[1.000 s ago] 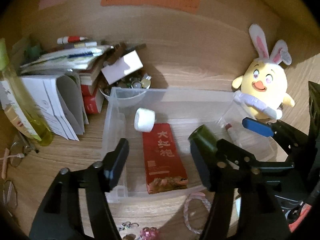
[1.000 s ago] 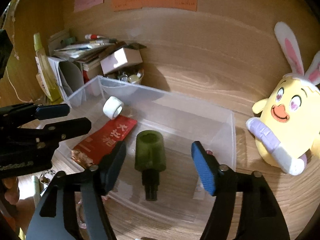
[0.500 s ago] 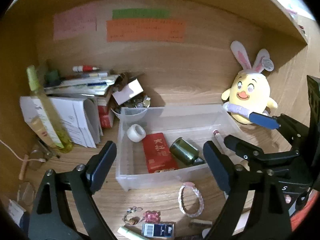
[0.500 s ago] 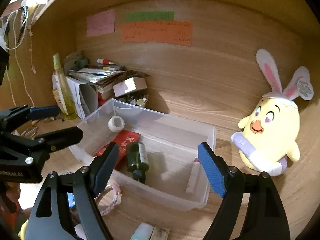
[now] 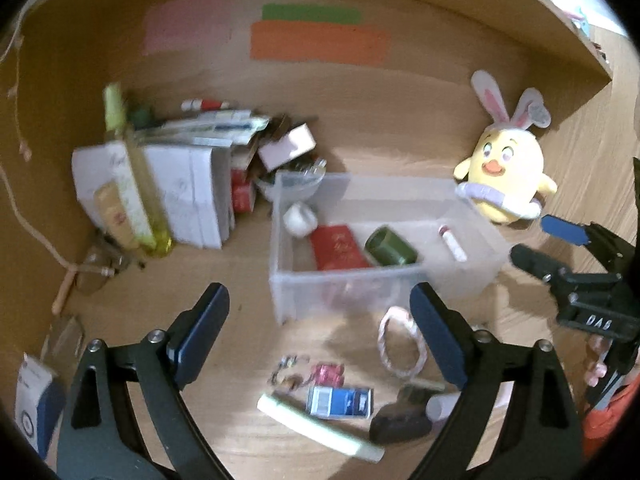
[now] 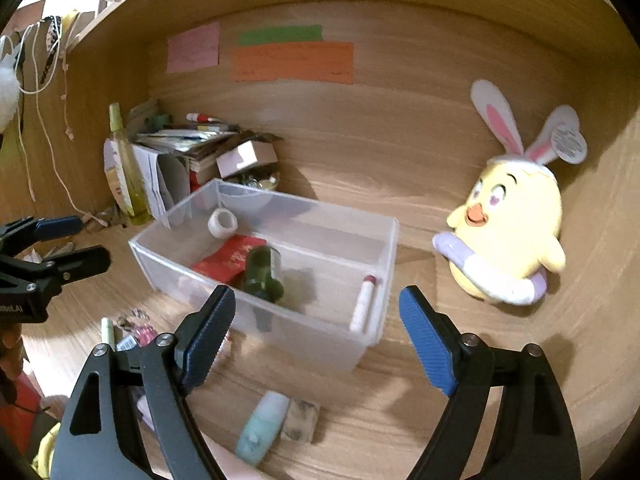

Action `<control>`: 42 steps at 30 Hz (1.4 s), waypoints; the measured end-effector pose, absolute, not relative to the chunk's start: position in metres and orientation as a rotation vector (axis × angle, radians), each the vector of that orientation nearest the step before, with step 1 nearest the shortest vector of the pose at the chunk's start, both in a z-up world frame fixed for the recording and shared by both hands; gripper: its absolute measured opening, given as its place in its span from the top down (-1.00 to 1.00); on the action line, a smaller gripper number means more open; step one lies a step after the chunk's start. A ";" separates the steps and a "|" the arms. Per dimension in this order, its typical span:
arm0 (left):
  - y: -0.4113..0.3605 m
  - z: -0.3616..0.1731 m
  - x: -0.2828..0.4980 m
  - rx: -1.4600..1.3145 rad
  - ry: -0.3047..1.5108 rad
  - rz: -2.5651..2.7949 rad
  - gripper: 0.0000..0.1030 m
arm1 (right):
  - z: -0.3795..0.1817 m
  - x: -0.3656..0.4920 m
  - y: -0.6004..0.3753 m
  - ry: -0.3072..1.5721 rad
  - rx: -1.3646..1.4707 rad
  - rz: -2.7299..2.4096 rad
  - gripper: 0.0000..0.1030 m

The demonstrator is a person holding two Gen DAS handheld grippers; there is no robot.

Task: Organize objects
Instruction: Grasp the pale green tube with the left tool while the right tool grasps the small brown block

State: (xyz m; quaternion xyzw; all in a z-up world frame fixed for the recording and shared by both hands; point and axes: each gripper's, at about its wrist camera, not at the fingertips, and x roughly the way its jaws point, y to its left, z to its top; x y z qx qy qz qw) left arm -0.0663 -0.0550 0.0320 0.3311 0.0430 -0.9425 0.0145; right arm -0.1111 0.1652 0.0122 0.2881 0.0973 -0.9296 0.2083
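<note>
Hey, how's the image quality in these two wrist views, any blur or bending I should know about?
Left wrist view: motion-smeared, the paper stack and the small items on the desk soft; fisheye bends the shelf edge. Right wrist view: sharper, the clear bin and chick plush readable, slight smear on the green bottle; dark vignette in the corners.

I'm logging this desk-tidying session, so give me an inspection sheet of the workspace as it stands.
Surface: wooden desk, walled alcove.
Job's things: clear bin holds a tape roll, red packet, green bottle lying down, white tube.
Clutter: beaded bracelet, blue card, pale stick, mint tube lie in front of the bin; paper stack behind it.
Grippers: left gripper opening, right gripper open; both empty.
Cables: cord on the left wall.
Surroundings: plush chick, sticky notes.
</note>
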 end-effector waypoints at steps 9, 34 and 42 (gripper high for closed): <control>-0.062 -0.009 -0.052 1.172 0.222 -2.859 -0.80 | -0.021 -0.107 0.181 0.319 0.934 -2.595 -0.59; -0.075 -0.062 -0.019 1.297 0.272 -2.703 -0.52 | -0.081 -0.112 0.186 0.371 1.178 -2.472 -0.49; -0.079 -0.063 -0.008 1.275 0.251 -2.694 -0.01 | -0.082 -0.113 0.180 0.364 1.175 -2.443 -0.01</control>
